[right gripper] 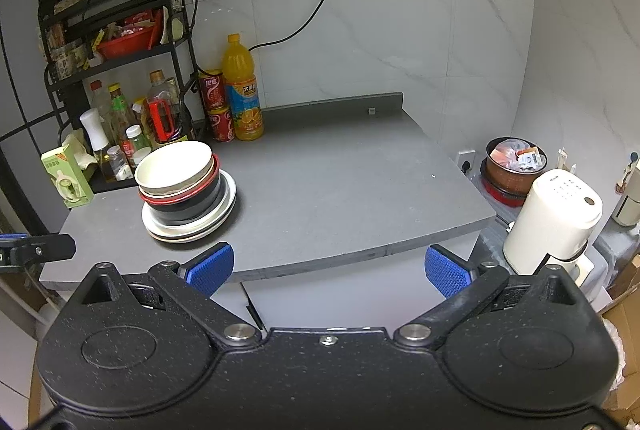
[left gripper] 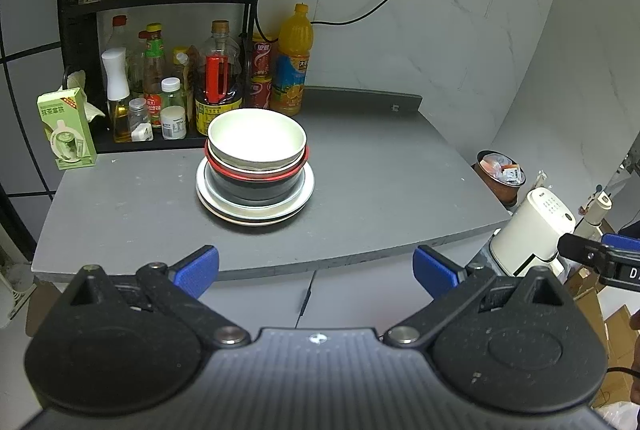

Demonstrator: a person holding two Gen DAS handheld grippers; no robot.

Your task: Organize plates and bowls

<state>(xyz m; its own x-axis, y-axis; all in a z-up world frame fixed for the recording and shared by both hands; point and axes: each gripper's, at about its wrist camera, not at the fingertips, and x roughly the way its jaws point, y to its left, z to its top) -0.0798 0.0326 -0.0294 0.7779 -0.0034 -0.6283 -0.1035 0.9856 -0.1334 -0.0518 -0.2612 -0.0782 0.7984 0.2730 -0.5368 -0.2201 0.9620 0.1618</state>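
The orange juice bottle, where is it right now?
In both wrist views the orange juice bottle stands at the back of the grey counter, right of the red cans and behind the stacked bowls.

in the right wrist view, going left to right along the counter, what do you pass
green carton → stack of bowls and plates → red cans → orange juice bottle → bare grey counter → off its right edge, brown pot → white appliance

Dim, even light; fisheye-bent edges; sharp focus.
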